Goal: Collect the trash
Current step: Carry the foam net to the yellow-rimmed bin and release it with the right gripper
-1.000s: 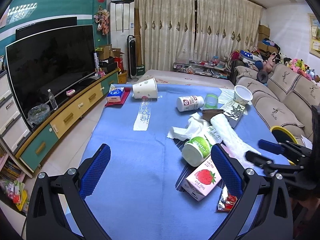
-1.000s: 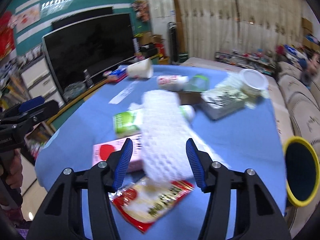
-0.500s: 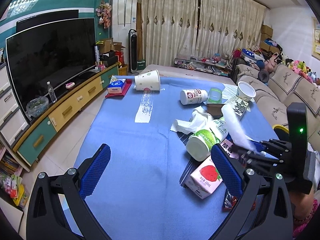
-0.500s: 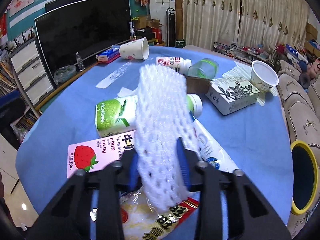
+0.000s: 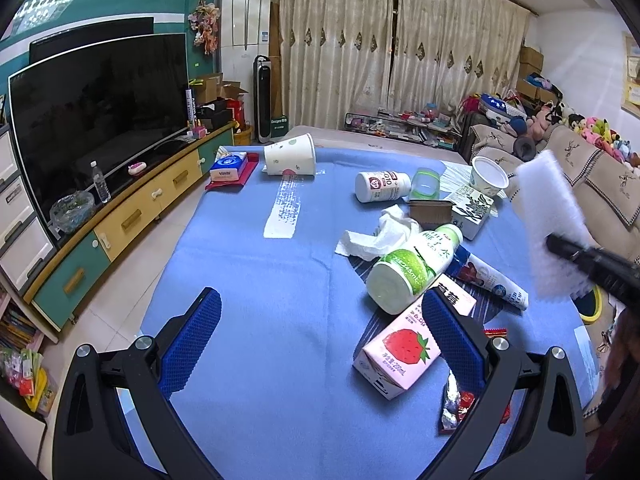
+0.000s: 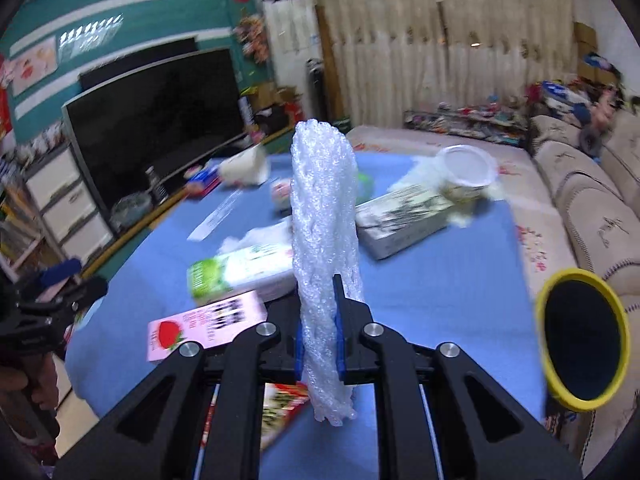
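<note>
Foam netting (image 6: 324, 216), white and bubbly, stands upright above the blue table (image 5: 256, 280), clamped between the pressed-together jaws of the right gripper (image 6: 319, 332). Left of that netting, in the right wrist view, lie a green-labelled bottle (image 6: 240, 270) and a pink strawberry carton (image 6: 208, 324); right of it sit a printed box (image 6: 404, 216) and 1 yellow-rimmed bin (image 6: 580, 340) off the table's edge. The left gripper (image 5: 320, 340) hovers over the near side of the table, jaws wide apart and holding nothing, the carton just beside its right finger.
</note>
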`<state>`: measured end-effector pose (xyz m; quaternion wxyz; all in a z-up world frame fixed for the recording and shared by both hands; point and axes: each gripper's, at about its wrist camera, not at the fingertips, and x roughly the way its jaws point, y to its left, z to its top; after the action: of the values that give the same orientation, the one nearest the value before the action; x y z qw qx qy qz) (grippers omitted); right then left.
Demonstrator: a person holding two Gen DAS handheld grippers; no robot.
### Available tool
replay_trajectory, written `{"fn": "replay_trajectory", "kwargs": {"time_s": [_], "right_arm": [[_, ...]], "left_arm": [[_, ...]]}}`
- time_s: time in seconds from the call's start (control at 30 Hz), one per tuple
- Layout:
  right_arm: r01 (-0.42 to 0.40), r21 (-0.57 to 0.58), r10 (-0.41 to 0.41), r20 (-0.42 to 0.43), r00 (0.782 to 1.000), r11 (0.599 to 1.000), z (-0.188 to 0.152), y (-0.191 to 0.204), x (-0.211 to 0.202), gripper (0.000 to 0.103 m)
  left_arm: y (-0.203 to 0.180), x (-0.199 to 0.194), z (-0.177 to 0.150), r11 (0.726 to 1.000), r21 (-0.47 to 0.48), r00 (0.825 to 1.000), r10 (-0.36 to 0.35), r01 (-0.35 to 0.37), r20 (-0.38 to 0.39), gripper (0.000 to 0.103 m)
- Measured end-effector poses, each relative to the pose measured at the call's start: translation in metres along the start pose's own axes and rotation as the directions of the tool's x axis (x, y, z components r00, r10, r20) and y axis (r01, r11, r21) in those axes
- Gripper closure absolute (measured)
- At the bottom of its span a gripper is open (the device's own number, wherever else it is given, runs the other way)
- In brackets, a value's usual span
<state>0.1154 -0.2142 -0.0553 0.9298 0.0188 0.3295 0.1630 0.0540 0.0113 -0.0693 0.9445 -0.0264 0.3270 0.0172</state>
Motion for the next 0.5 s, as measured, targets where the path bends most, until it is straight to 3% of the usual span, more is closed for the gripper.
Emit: {"fn": "replay_trajectory", "kwargs": {"time_s": [0.2,0.33,0.5], "right_arm": [[0.186,0.117,-0.191,0.034,0.981,0.975,-0.003,-0.077,-0.022,0.092],[0.319,0.209,-0.322,-0.020,0.946,0.924,-0.013,-0.143,-0.021,0.092],[0.404,0.279,-0.389,-0.109,0.915,0.871,-0.031,-0.209,-0.003,0.092]], "left_arm": [[-0.017,0.002,-0.004,0.999,0.035,1.000,-0.025,0.025,-0.005,0.004],[-0.028,0.006,-0.004,0.998,0.042,0.998,-0.056,0.057,-0.022,0.004],[-0.042,0.014,-0.003,0.996,0.043,0.996,-0.082,0.084,-0.043,0.004]]}}
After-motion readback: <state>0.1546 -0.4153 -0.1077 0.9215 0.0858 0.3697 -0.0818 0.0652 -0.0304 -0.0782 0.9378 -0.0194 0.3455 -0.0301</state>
